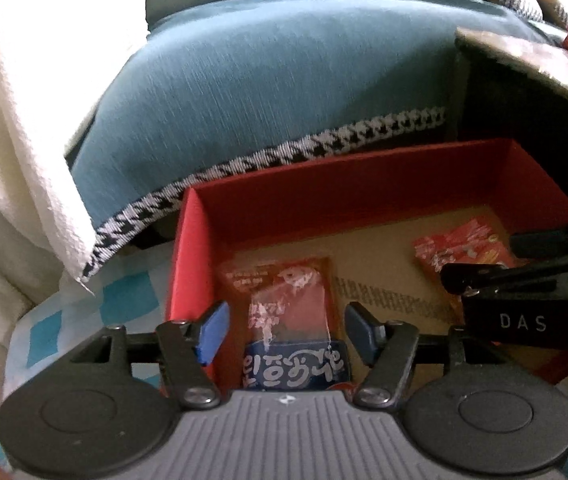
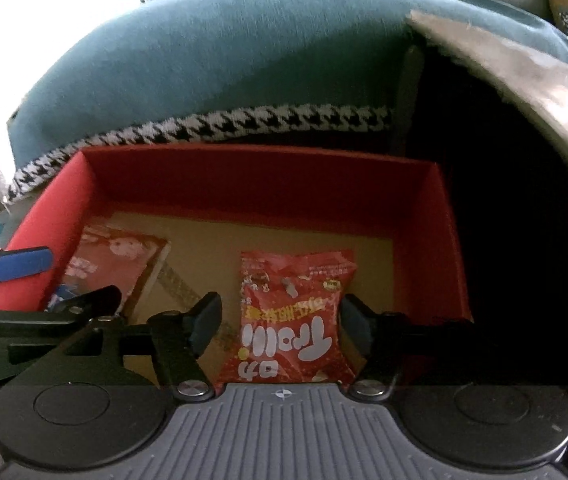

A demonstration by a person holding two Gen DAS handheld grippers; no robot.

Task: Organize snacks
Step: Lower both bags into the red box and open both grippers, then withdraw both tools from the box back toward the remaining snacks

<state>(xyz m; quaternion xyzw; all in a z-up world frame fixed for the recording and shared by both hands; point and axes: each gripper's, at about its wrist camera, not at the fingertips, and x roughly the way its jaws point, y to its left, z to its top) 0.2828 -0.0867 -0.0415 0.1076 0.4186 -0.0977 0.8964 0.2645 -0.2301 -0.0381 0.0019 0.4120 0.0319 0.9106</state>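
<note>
Two snack packets lie flat in the red box [image 2: 450, 240], both with their long axes running from the near wall toward the far wall. The red Trolli packet [image 2: 296, 320] sits on the box's right half, its printed lettering upside down from the right wrist view, its crimped end pointing to the far wall. The dark red packet with a clear window [image 1: 288, 300] lies on the left half close to the left wall, its blue lettered end nearest the grippers.

The box is an open rectangular carton, matte red on its walls, with a plain brown cardboard floor [image 2: 211, 240] marked by a printed strip. Nothing else lies in it.

The left gripper [image 1: 286, 326] hangs over the windowed packet with its blue-padded fingers spread wide either side, not touching it. The right gripper [image 2: 279, 320] straddles the Trolli packet, its fingers also apart; whether the pads touch the foil I cannot tell.

Behind the box a teal woven cloth [image 1: 263, 88] with a black-and-white houndstooth hem [image 1: 284, 156] drapes over furniture. A white textured towel [image 1: 15, 128] hangs at the left.
</note>
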